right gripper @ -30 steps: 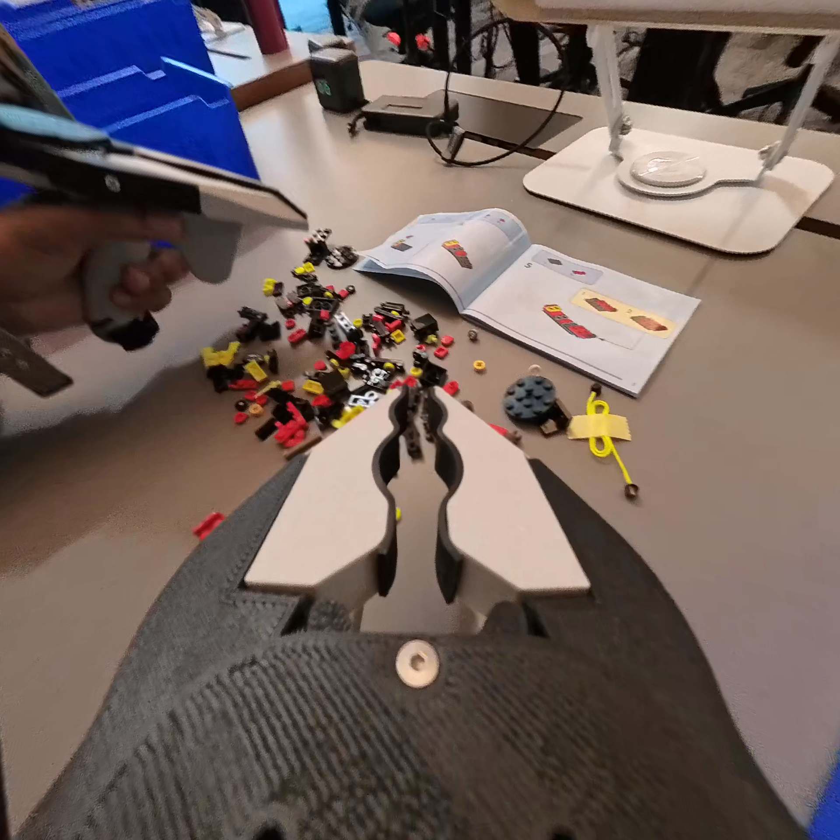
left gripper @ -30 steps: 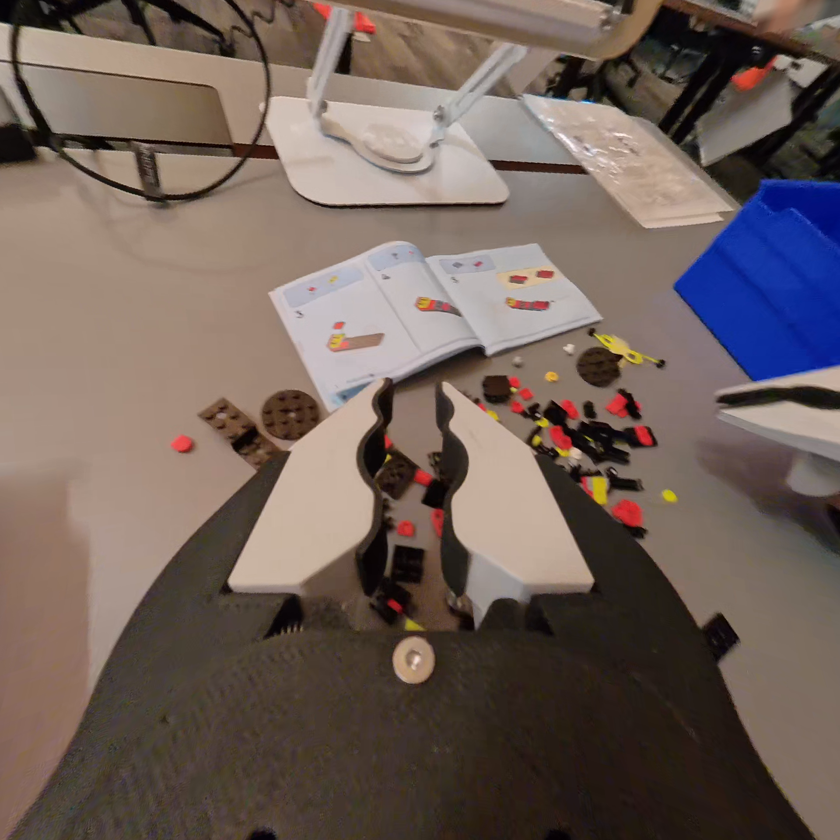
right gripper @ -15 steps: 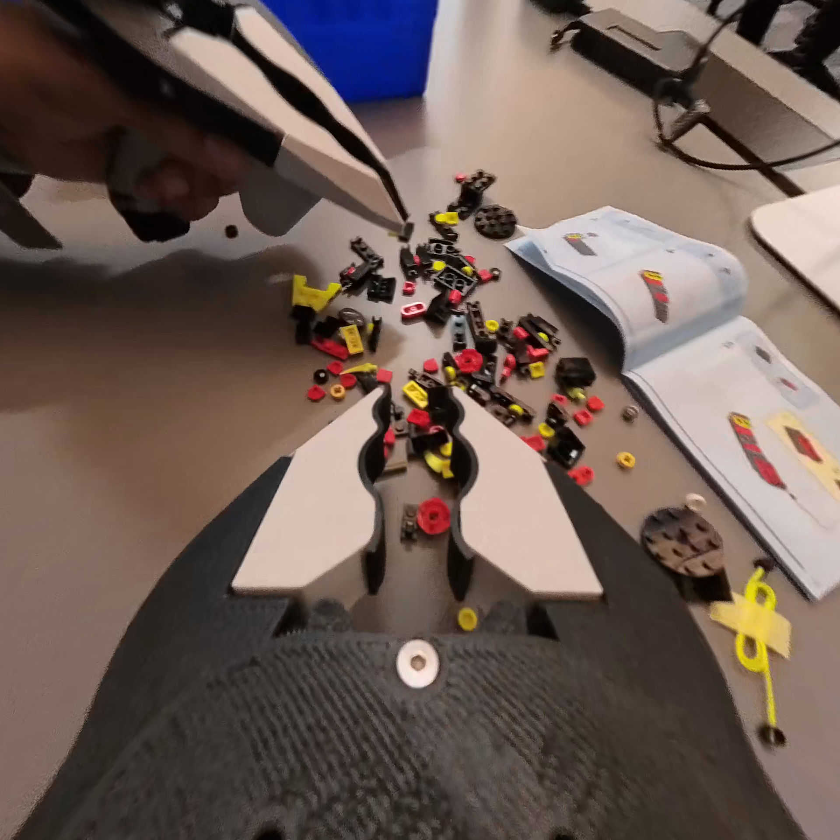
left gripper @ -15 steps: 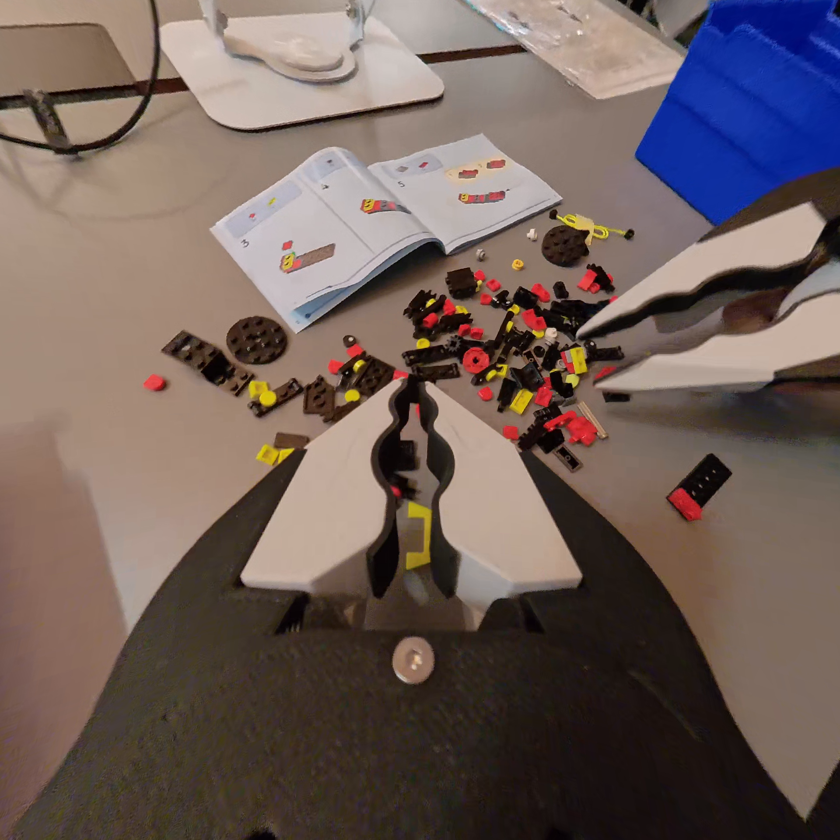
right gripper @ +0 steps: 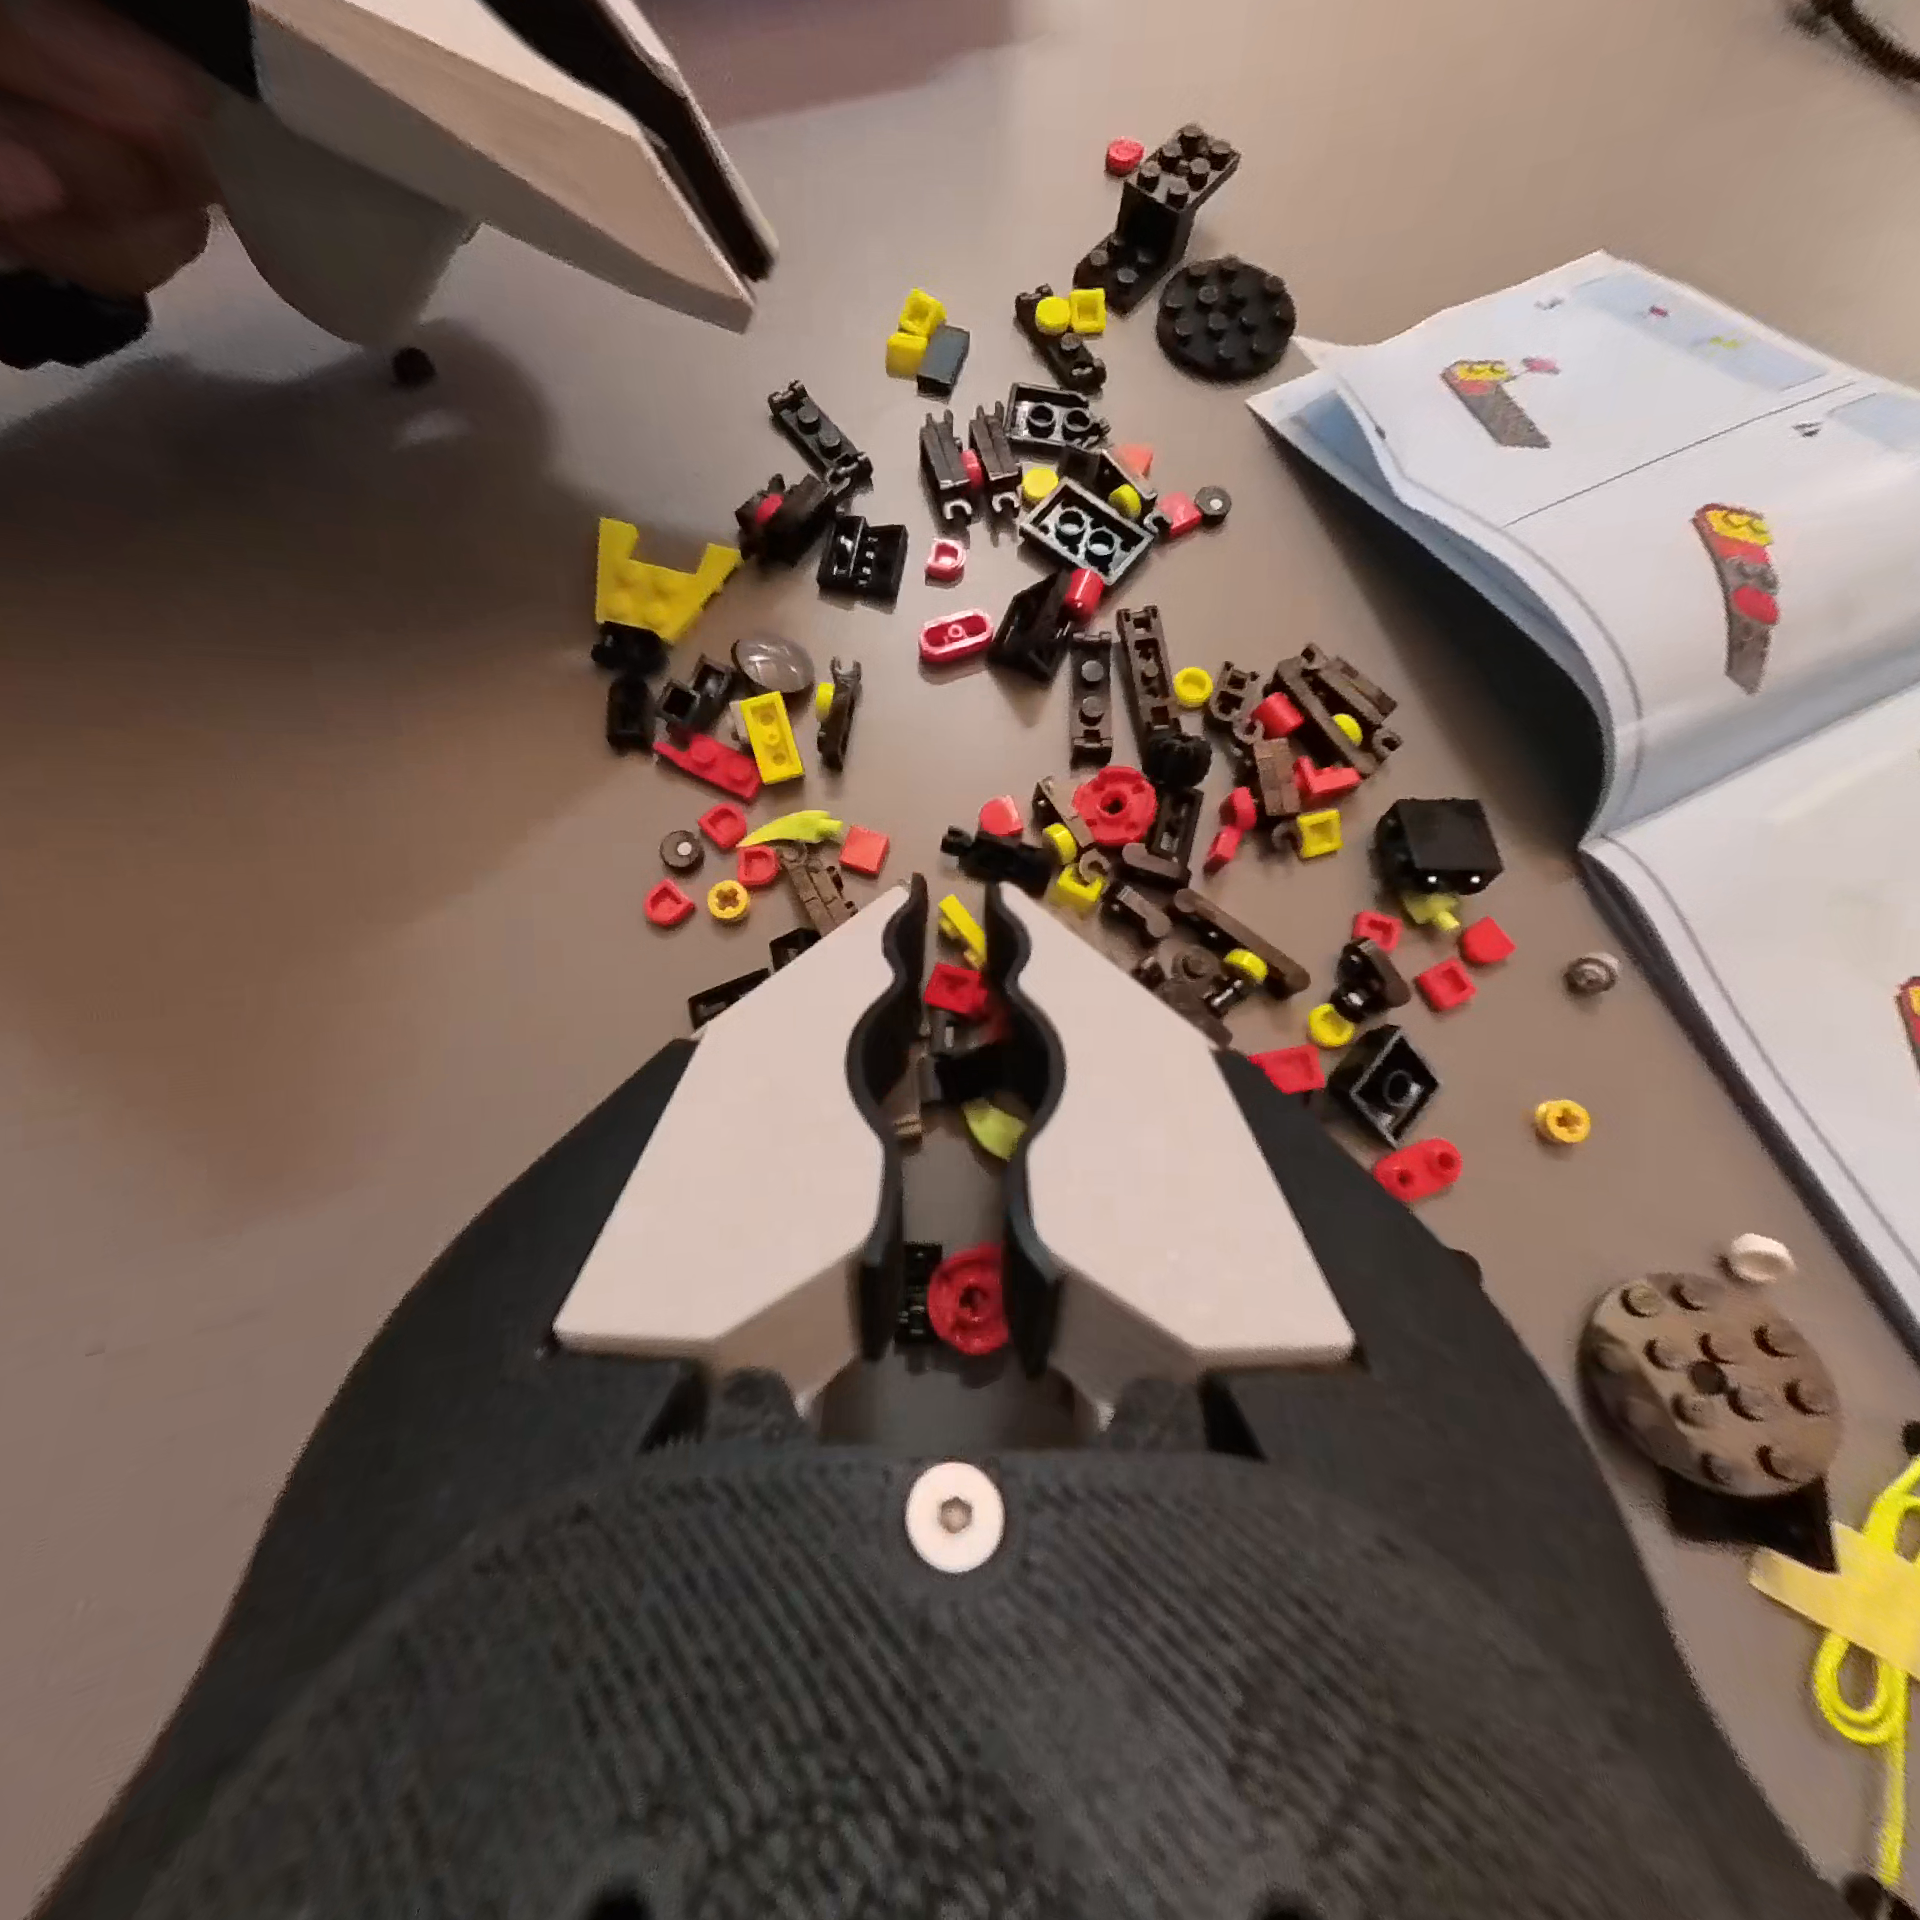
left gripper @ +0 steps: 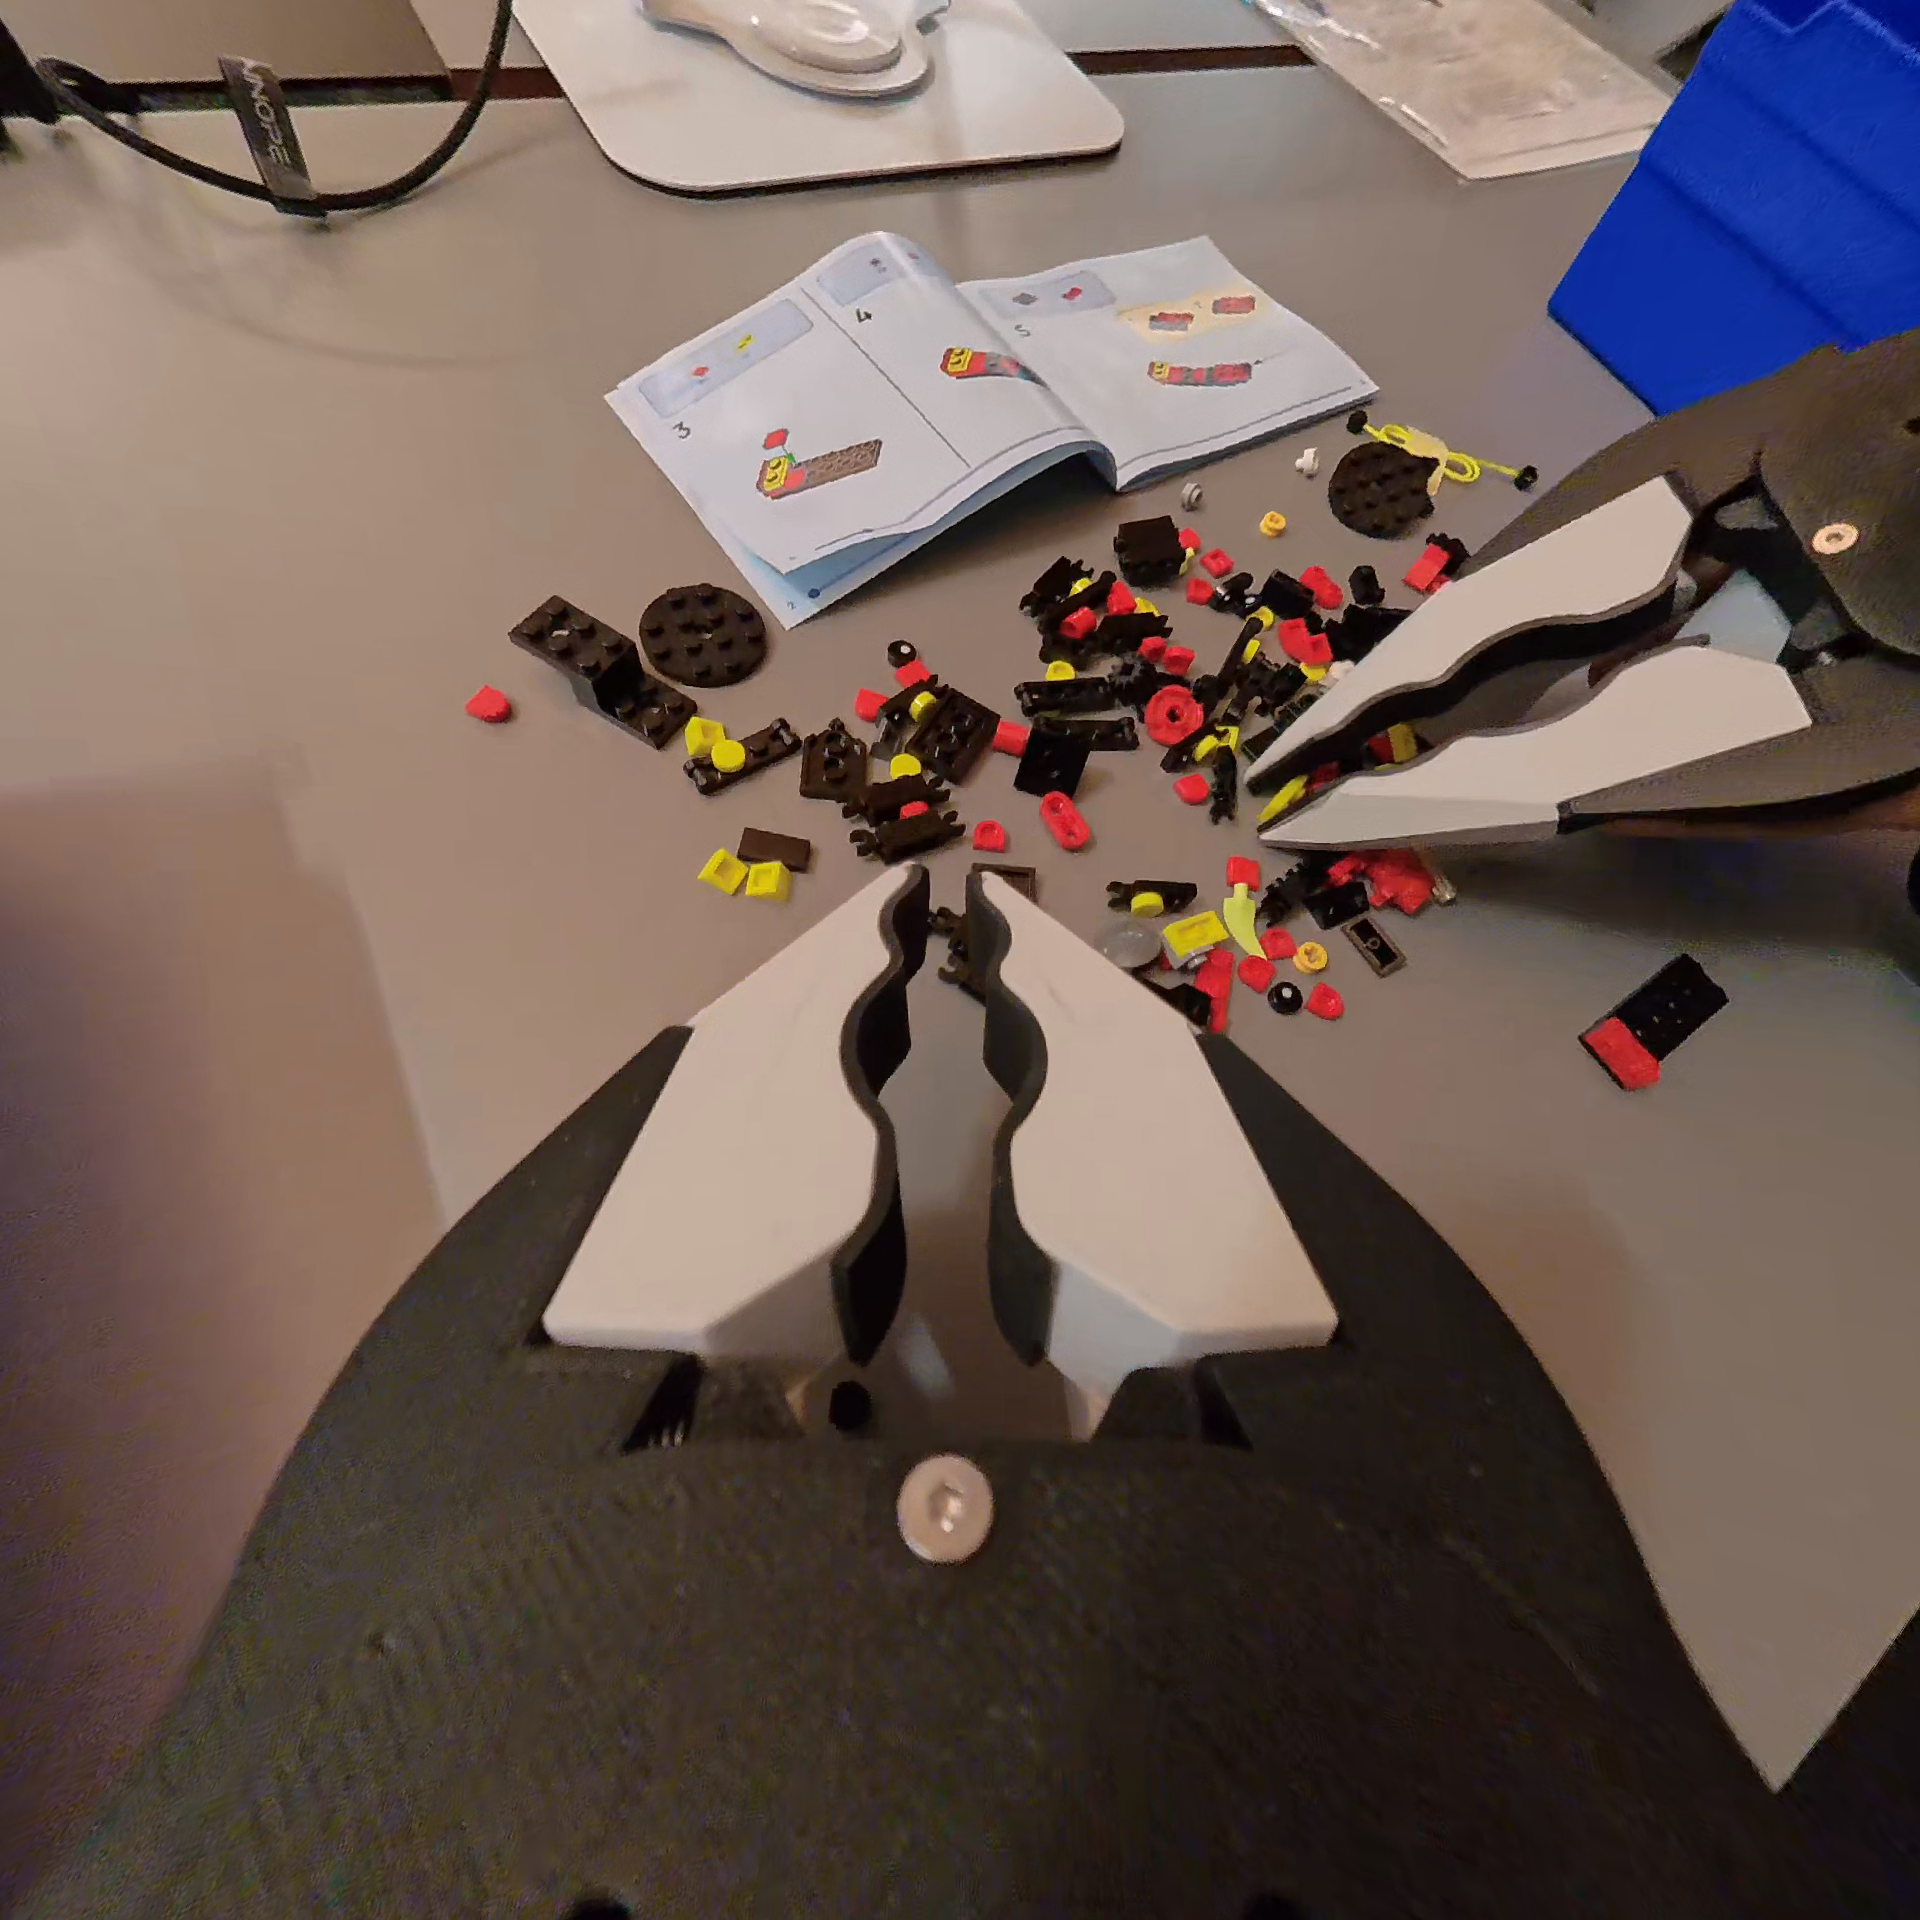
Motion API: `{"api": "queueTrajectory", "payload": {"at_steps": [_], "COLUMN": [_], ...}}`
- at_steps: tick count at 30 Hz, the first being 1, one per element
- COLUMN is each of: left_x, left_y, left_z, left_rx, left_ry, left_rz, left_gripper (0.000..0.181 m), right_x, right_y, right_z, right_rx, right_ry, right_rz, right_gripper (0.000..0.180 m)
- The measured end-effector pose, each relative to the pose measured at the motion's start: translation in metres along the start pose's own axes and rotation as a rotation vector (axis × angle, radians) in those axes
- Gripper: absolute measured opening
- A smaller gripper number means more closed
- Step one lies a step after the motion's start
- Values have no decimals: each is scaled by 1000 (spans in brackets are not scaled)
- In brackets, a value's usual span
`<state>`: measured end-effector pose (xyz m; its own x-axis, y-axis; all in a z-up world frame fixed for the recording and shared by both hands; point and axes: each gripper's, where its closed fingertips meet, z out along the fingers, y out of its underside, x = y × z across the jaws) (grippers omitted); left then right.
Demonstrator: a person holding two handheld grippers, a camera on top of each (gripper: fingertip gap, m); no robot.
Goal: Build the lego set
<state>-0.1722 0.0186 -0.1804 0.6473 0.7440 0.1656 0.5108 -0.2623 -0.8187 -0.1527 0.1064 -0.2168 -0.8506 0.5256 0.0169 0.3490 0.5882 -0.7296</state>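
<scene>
Dozens of small black, red and yellow lego pieces are scattered on the grey table, just ahead of both grippers. The right gripper is lowered over the near edge of the pile, its fingers slightly parted with loose pieces seen between them; nothing is seen to be pinched. The left gripper is held at the pile's edge, narrowly parted and empty. An open instruction booklet lies beyond the pile.

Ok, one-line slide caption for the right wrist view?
Right tongs slightly open, low over scattered lego pieces beside the open instruction booklet.
</scene>
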Motion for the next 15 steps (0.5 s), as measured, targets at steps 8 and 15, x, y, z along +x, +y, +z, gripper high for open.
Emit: {"api": "queueTrajectory", "payload": {"at_steps": [8,15], "left_x": [1,16], "left_y": [2,3], "left_z": [-3,1], "left_rx": [-4,-12], "left_ry": [3,54], "left_rz": [-1,15], "left_gripper": [6,8], "right_x": [-3,4], "right_y": [0,-26], "right_z": [0,-17], "right_rx": [-22,152], "right_ry": [3,-11], "right_rz": [-33,102], "right_gripper": [3,3]}}
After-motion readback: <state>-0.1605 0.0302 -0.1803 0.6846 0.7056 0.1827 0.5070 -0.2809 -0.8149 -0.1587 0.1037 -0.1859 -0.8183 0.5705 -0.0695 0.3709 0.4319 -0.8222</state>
